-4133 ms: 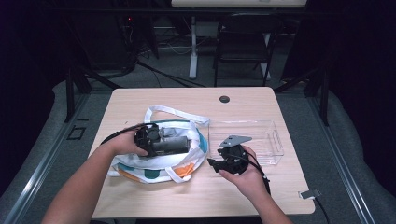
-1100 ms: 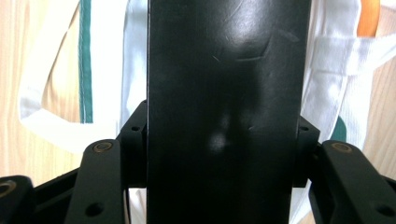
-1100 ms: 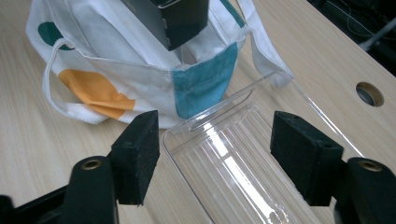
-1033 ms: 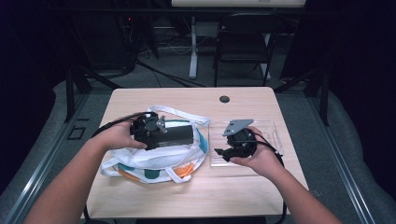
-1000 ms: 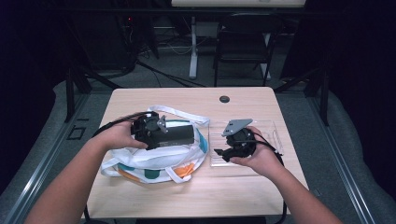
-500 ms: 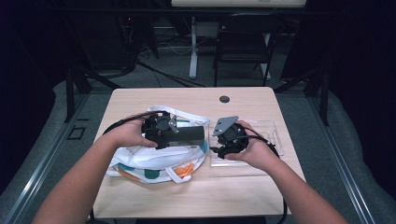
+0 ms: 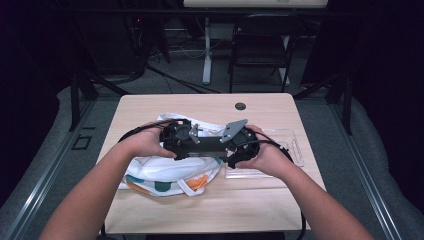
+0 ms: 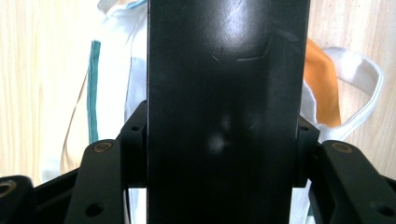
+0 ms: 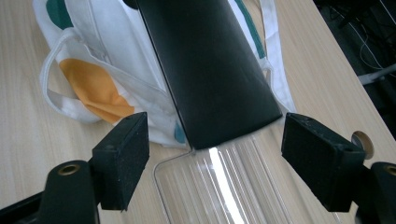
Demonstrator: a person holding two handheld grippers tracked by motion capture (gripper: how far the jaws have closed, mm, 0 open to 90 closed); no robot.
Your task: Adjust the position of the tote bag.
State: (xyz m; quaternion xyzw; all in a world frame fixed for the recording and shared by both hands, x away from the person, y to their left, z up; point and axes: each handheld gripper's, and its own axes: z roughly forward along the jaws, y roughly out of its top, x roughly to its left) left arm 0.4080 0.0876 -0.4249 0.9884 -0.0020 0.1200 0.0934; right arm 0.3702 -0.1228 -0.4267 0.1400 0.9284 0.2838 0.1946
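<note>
Black and flat, a long glossy slab (image 8: 223, 107) is clamped across its width in the left gripper (image 7: 181, 141), the jaws pressing on its two long edges. It hangs above the white tote bag (image 7: 167, 172) with teal and orange patches, which lies near the table's (image 7: 150, 106) left edge, and its long axis runs level toward the right hand. The slab's free end (image 9: 219, 88) points straight into the gap of the right gripper (image 7: 239, 146), whose jaws stand wide apart, their pads clear of both edges. Under that free end begins the clear ribbed plastic tray (image 9: 233, 186), lying toward the table's right edge. Judging by this, the right gripper is nearer the free end and only needs to advance along the slab's axis before closing.
</note>
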